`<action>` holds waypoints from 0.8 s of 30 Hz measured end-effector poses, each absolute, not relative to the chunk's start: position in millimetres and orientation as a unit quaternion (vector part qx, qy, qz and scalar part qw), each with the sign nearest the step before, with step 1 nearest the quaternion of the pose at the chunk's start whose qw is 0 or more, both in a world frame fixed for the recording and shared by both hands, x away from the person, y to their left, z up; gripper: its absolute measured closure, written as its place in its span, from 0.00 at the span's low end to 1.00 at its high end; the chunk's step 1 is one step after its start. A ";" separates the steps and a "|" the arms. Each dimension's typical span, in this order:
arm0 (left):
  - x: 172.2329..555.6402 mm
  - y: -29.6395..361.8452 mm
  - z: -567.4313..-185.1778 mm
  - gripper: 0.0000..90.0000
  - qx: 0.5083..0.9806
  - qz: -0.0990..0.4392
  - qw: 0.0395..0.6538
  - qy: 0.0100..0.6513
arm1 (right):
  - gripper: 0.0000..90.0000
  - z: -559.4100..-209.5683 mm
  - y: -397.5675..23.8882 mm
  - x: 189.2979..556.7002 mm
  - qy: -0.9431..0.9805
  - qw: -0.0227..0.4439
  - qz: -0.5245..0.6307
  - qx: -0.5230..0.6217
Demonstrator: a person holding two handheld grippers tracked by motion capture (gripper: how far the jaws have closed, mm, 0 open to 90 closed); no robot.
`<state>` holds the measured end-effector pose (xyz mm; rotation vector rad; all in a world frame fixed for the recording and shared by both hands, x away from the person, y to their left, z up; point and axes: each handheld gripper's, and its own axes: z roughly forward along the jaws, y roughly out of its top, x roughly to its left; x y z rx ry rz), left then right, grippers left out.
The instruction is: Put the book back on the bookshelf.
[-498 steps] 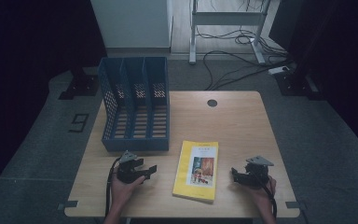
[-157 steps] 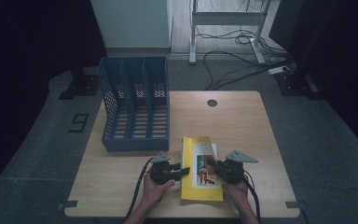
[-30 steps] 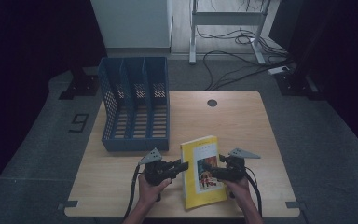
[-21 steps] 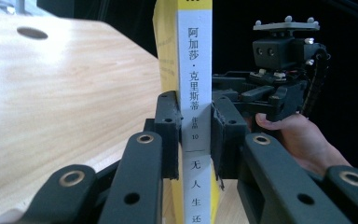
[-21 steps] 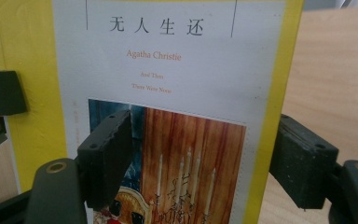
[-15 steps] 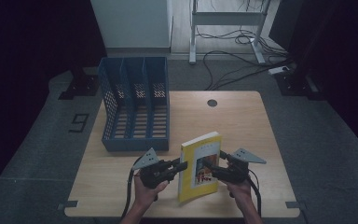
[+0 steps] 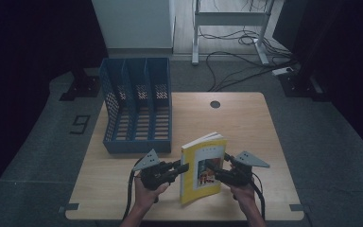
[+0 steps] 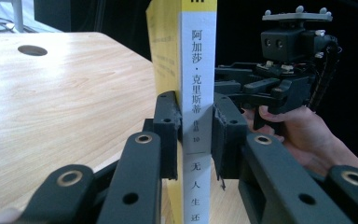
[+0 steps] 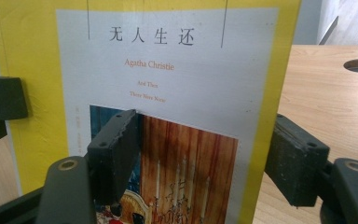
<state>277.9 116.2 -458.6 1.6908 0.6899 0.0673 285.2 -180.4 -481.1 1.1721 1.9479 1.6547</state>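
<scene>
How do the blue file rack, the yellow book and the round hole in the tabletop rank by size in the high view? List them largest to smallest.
1. Blue file rack: clearly largest.
2. Yellow book: smaller, even though it is raised nearer the camera, which flatters it.
3. Round hole: by far the smallest.

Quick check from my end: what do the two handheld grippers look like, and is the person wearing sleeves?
Both the left gripper and the right gripper are black, with linked bars showing round pivot holes and blocky ridged pads. Each carries a grey three-cornered plate on top and trails a black cable. The forearms are bare, with no sleeves.
</scene>
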 end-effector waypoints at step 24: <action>261.5 104.7 -452.8 0.83 0.746 0.103 0.611 0.244 | 0.34 -466.2 -181.4 272.5 0.668 0.224 0.588 0.397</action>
